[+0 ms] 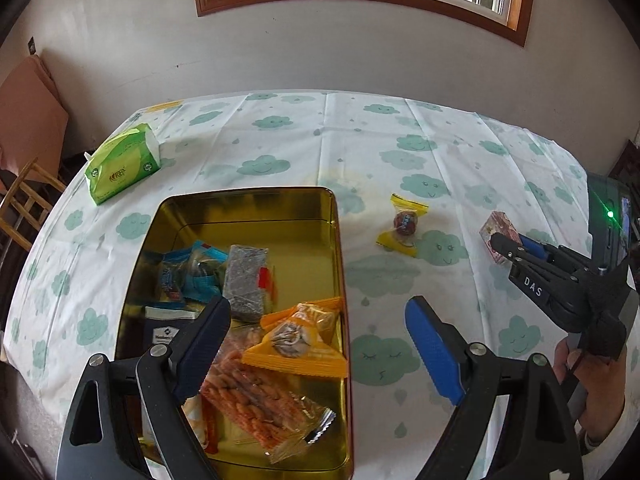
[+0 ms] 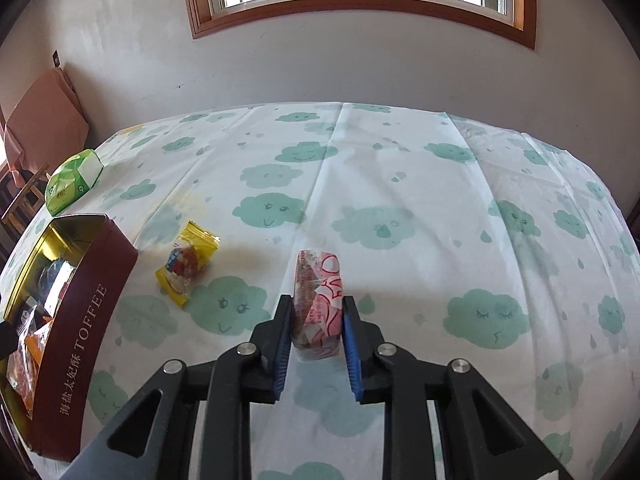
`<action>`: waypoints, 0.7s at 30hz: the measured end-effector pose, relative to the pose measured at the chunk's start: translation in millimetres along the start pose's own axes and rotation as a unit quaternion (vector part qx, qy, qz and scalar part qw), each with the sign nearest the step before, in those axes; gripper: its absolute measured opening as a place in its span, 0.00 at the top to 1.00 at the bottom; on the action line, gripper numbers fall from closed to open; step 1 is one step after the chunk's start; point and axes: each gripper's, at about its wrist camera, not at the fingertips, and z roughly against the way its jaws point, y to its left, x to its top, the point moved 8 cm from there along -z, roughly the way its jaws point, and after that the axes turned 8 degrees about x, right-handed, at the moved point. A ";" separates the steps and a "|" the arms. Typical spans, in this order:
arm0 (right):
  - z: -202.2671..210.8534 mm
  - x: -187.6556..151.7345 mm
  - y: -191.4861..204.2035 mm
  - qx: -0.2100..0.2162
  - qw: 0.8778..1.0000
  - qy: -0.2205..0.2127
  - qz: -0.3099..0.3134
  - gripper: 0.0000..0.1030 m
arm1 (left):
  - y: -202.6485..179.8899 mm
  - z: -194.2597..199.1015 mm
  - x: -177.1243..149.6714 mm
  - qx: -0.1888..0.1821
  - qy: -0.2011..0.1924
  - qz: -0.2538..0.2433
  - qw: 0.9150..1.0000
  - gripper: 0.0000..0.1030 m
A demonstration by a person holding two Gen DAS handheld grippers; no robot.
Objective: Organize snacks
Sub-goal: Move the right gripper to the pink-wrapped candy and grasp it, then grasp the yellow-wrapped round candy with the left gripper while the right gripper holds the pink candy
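Right wrist view: the right hand-held gripper is clenched on a pink-and-white wrapped snack, standing on edge on the desk. To its left lies a yellow-wrapped candy, then the toffee tin holding other snacks. The left hand-held gripper hangs released over the tin's right rim. A green tissue pack sits far left.

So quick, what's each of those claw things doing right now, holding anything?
Left gripper: open, holding nothing, above the gold tin.
Right gripper: closed on the pink-wrapped snack.
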 end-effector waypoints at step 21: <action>52.9 -43.6 -106.2 -0.091 0.996 -0.013 -0.006 0.77 | -64.4 -55.8 38.9 0.001 0.041 -0.048 0.998 0.19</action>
